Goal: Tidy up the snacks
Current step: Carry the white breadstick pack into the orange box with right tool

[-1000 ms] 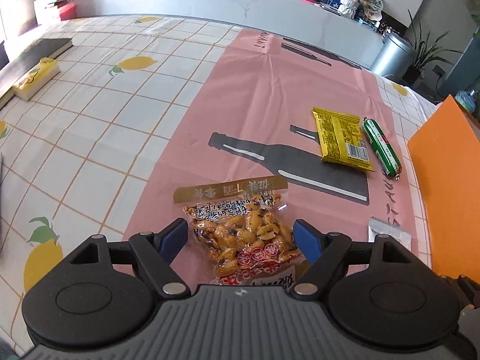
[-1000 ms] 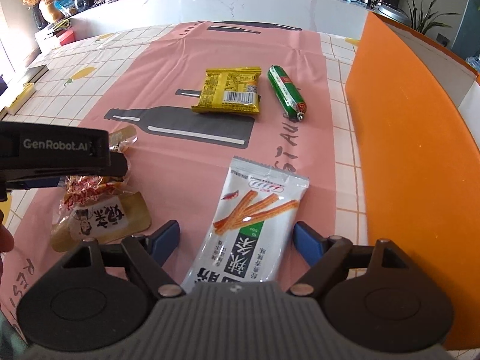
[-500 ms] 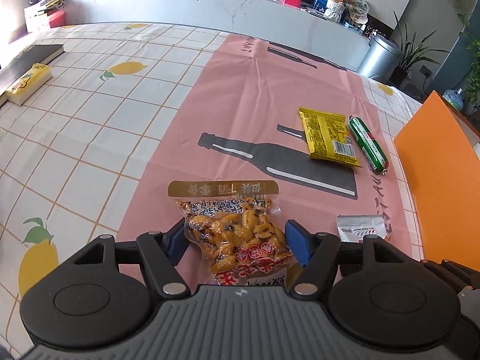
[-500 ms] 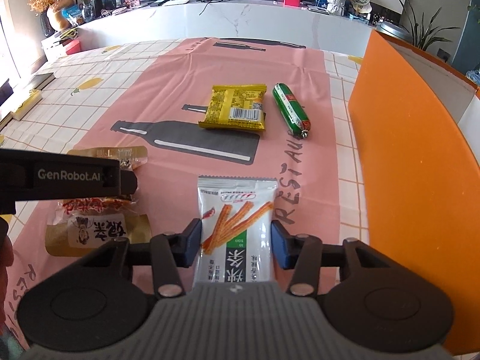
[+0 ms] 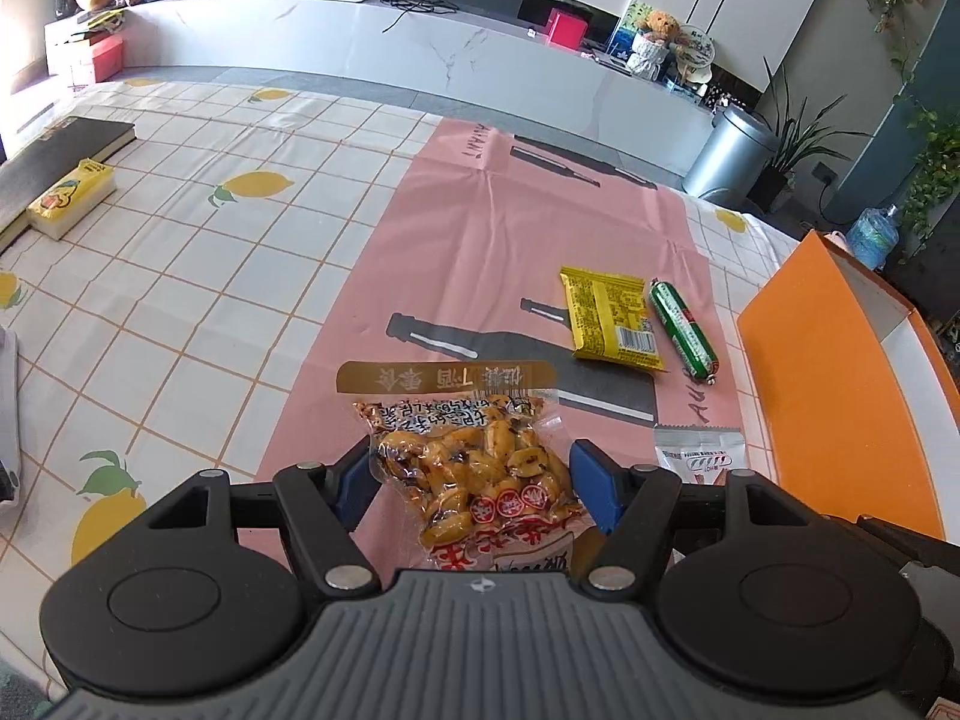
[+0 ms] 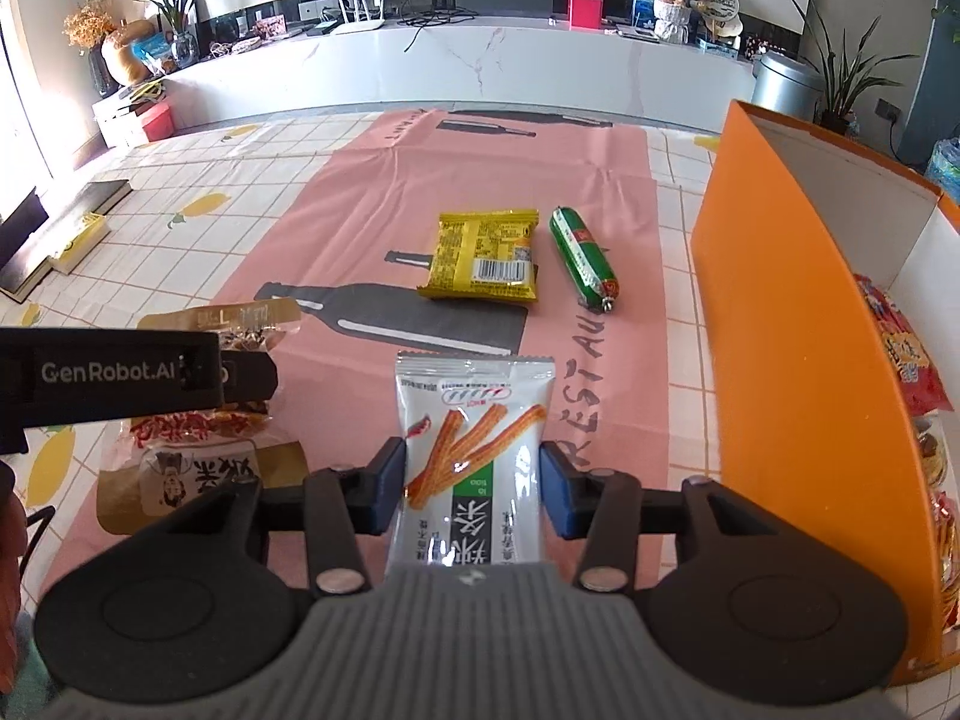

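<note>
Grippers both loaded, I read. Left gripper [image 5: 471, 474] clamped on peanut bag [image 5: 474, 468], raised off pink mat [image 5: 480, 228]. Right gripper [image 6: 474, 483] pinching white spicy-strip packet [image 6: 474, 450]. Yellow packet [image 6: 483, 264], green sausage [image 6: 585, 258] on mat at 12 o'clock; orange box [image 6: 780, 360] at 3 o'clock.

Bright daylight enters from the left, washing out that edge; both views are sharp, with strong fisheye bending and dark corners.
</note>
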The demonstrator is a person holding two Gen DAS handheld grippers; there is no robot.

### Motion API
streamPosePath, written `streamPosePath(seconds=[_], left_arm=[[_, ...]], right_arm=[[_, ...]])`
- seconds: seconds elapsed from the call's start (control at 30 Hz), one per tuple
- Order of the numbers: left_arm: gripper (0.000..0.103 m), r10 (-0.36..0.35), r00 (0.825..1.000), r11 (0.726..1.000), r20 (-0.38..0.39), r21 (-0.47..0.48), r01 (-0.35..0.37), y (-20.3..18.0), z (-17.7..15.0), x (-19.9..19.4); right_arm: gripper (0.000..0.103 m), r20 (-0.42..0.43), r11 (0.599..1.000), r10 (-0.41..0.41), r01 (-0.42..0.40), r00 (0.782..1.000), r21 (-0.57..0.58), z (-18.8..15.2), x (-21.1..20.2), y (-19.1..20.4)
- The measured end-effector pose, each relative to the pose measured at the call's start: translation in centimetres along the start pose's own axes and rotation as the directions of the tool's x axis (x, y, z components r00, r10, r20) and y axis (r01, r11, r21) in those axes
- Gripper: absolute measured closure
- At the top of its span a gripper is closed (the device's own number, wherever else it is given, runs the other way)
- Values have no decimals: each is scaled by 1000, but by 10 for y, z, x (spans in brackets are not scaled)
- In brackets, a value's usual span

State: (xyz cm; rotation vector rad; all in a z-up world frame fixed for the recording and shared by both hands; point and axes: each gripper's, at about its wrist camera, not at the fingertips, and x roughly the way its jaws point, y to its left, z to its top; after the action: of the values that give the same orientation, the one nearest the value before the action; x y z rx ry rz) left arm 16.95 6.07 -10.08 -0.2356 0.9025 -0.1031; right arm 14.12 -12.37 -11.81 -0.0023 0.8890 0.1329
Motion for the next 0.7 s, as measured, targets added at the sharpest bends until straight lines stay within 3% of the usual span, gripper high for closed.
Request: streamPosePath(seconds=[0.4,0.7], left_arm=[[26,-43,996,997,83,64,38,-30,10,-51],[26,-102,984,986,147,146,81,-76,19,-84]], right_arm=[[59,121,1000,17,-16,992,-5,19,-70,-13],[59,188,1000,-26,23,982,16,32,-118,-59]])
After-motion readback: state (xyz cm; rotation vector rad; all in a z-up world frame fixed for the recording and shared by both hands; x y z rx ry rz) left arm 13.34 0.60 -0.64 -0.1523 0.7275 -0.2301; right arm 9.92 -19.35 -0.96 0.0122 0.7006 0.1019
